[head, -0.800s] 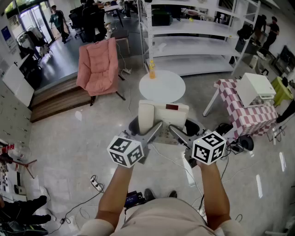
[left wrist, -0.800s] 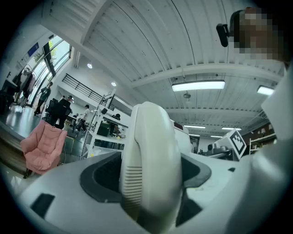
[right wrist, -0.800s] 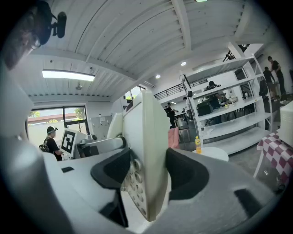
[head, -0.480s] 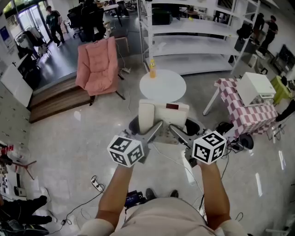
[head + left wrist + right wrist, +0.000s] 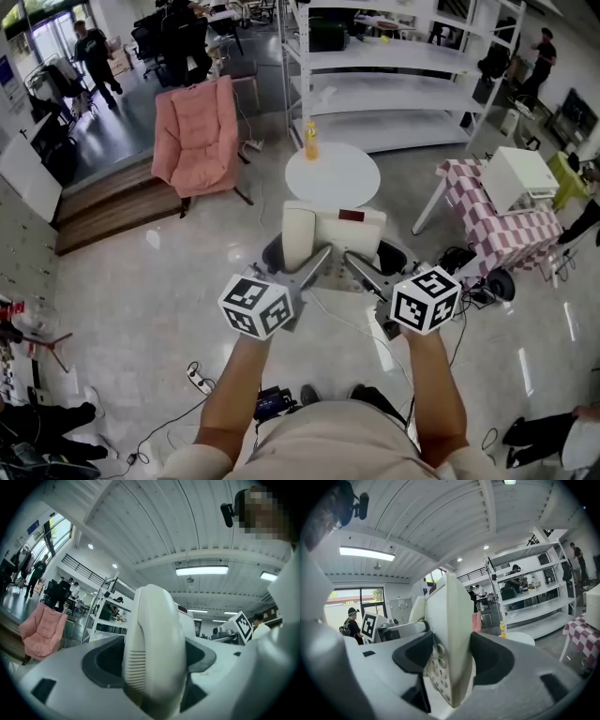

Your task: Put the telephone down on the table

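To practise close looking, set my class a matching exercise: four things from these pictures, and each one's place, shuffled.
Things
1 telephone handset
2 telephone base
3 yellow bottle
4 white box

Places
A on the checked tablecloth
B in the left gripper
C on the round white table
D in the right gripper

Pairs: 1-B; 2-D; 3-C; 4-A

Telephone (image 5: 349,230) underside unseen; handset (image 5: 154,653) lower end cut off; keypad (image 5: 436,665) seemingly half-covered; display (image 5: 350,217) unreadable.
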Demonstrator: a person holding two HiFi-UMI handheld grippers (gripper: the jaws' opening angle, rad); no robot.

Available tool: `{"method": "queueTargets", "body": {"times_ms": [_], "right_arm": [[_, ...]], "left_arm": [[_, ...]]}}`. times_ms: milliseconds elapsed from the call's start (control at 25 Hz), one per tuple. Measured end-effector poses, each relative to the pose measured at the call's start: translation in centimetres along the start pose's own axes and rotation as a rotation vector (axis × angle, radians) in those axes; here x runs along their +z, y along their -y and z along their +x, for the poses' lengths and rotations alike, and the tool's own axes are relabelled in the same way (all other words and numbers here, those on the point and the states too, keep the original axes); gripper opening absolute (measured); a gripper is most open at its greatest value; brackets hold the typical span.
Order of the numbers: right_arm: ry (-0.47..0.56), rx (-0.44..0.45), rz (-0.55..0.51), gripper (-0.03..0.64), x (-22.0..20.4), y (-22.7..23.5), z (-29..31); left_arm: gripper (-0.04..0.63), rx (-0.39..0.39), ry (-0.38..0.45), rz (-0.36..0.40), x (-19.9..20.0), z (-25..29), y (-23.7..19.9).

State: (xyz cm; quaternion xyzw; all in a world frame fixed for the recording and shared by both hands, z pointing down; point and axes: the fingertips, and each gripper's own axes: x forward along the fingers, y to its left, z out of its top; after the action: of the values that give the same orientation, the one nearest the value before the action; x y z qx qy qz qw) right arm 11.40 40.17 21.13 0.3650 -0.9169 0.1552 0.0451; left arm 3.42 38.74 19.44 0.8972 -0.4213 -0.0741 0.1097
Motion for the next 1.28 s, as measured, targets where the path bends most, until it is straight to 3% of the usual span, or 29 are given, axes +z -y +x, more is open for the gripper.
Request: {"method": "queueTargets", "body": {"times_ms": [400,1280], "right_arm": [[-0.009,0.047,0.032,0.244,-0.4,2.4,2.5],[-0.057,0.211,0.061,0.244,3.1,17.5,6.0]], "left_arm": [[0.354,0.045,-0.005,0.01,-0.8,1.9,-2.2],[0.354,0.206,-0.02,0.031,-1.7,16.6,-4.4]]}}
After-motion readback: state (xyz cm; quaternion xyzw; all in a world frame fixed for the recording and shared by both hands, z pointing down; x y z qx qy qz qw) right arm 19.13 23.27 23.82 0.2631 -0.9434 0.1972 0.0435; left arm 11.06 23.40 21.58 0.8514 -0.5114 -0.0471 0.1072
